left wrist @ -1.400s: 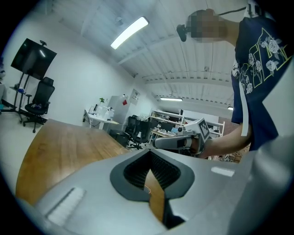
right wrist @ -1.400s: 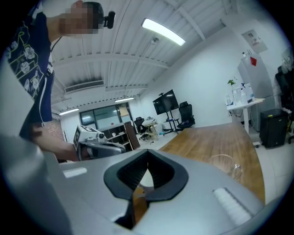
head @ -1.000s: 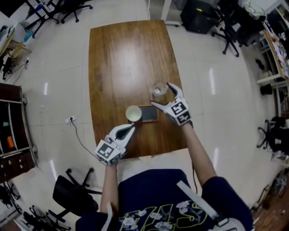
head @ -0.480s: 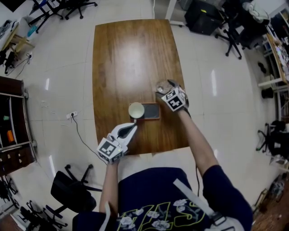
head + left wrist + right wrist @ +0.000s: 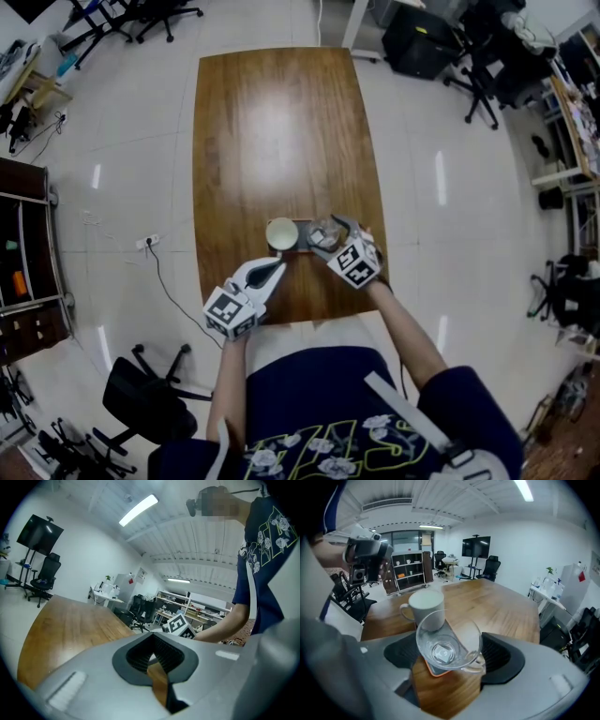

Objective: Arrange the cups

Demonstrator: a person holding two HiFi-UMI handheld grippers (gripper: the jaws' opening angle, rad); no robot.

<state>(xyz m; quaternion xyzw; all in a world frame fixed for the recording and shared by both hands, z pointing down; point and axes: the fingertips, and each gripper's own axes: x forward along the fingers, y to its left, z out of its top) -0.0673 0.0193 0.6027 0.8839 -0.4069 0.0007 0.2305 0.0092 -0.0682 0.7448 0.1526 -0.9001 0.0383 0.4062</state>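
Workroom comes first: pale glossy floor (image 5: 122, 141), rolling chairs (image 5: 150, 398) and dark shelves (image 5: 28, 253) ring one long wooden counter (image 5: 272, 122). Its polished top throws back the ceiling lights, and most of it carries nothing. All the work sits near the edge closest to the person.

There a small dark tray (image 5: 431, 671) with an orange rim lies flat on the wood. A white mug (image 5: 280, 233) stands upright on the tray's left end, its handle turned toward the left claw's side.

The right claw (image 5: 449, 660) grips a clear glass cup (image 5: 447, 641) between its pads. The cup is tipped so its mouth faces the camera riding on that claw, with its handle against the right-hand pad. It hangs over the tray's free right end, just beside the mug. Whether its base already touches the tray I cannot tell.

The left claw (image 5: 274, 269) is closed and empty, with only a sliver of wood showing where its jaws meet. It hovers near the counter's edge, just short of the mug.

By my reading the arranging is about half done. The mug is in place and the cup is nearly there. What remains is to level the cup, set it beside the mug and let go.
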